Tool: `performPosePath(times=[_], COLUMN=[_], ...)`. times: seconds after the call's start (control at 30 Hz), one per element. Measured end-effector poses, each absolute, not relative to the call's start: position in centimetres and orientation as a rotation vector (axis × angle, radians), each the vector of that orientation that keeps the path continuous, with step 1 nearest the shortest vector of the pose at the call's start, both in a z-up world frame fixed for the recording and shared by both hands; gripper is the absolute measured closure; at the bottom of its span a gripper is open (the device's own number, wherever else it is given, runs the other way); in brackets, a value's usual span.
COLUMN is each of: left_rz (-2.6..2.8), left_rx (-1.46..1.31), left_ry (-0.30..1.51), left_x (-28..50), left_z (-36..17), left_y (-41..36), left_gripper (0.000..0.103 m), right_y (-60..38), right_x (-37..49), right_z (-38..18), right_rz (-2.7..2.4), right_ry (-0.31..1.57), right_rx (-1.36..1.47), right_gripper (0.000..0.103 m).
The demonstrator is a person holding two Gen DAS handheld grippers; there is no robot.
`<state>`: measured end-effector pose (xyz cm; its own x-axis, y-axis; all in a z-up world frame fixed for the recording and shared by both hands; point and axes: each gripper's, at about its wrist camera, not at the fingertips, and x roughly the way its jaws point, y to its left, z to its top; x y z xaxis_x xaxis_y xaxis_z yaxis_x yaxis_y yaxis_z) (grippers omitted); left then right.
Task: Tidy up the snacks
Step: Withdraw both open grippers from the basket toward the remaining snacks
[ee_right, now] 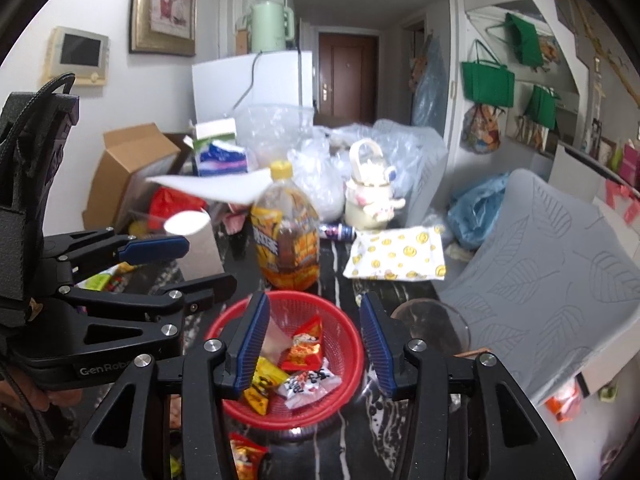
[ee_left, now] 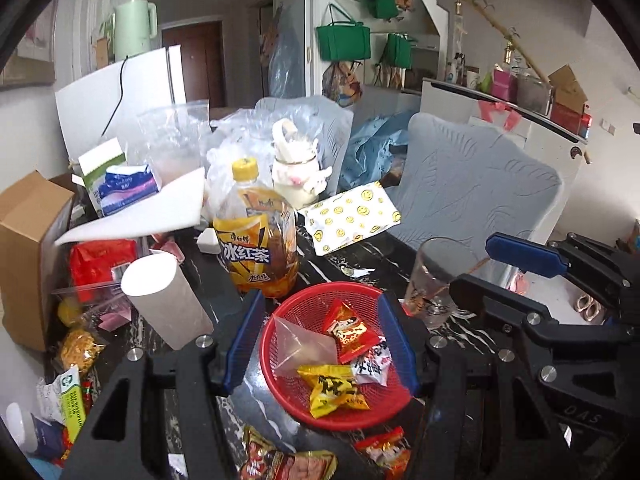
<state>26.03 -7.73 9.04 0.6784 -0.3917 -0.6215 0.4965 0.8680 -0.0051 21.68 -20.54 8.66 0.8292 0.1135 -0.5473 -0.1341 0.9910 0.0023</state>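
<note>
Dark marbled table [ee_left: 352, 248], cluttered edge to edge, grey chair [ee_left: 476, 184] drawn up at 3 o'clock. Cardboard box [ee_left: 28, 248] lying open at 9 o'clock, plastic bags [ee_left: 248, 136] heaped at 12 o'clock behind everything else. Iced-tea bottle [ee_left: 256, 236] upright just beyond the basket, likely too big to count as a loose snack. Red mesh basket [ee_left: 304, 396] at table centre, the gathering spot: red packet [ee_left: 350, 330], yellow packet [ee_left: 334, 390], white packet [ee_left: 374, 362] and a clear pouch [ee_left: 302, 346] already inside. Smiley-print pack [ee_left: 352, 212] flat at 1 o'clock of the basket, well apart from it. Paper cup [ee_left: 168, 300] tipped over at 10 o'clock; drinking glass [ee_left: 436, 280] upright at 2 o'clock.

Left gripper [ee_left: 322, 344] hovering above the basket, jaws parted, nothing between them. Right gripper [ee_right: 314, 346] the same: spread, empty, framing the basket from above, probably just clear of a drop.

Seen only from the left wrist: two red packets [ee_left: 286, 460] still loose on the table at 6 o'clock below the basket, plus snack bags [ee_left: 78, 346] at 8 o'clock. Seen only from the right wrist: a small can [ee_right: 340, 232] lying behind the bottle, and a hand [ee_right: 60, 396] gripping the left tool.
</note>
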Motion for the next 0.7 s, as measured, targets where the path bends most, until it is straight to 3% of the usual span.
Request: performPosePath(times=[0.43,0.57,0.7], left_rz=[-0.478,-0.456,-0.428], left_rx=[0.18,0.183,0.19], left_ry=[0.617,0.603,0.589], left_x=[20.3,18.5,17.0], left_z=[11.1,11.0,10.7], left_y=[-4.8,-4.0,-3.0], left_gripper=[0.045,0.024,0.024], right_y=[-18.8,-18.2,-17.4], right_x=[16.0,14.8,13.6], right_z=[11.0,10.9,10.5], right_rz=[0.17,0.191,0.218], right_ry=[0.517,0.522,0.534], right_rx=[-0.052,-0.058,-0.062], right_gripper=[0.043,0.042,0.041])
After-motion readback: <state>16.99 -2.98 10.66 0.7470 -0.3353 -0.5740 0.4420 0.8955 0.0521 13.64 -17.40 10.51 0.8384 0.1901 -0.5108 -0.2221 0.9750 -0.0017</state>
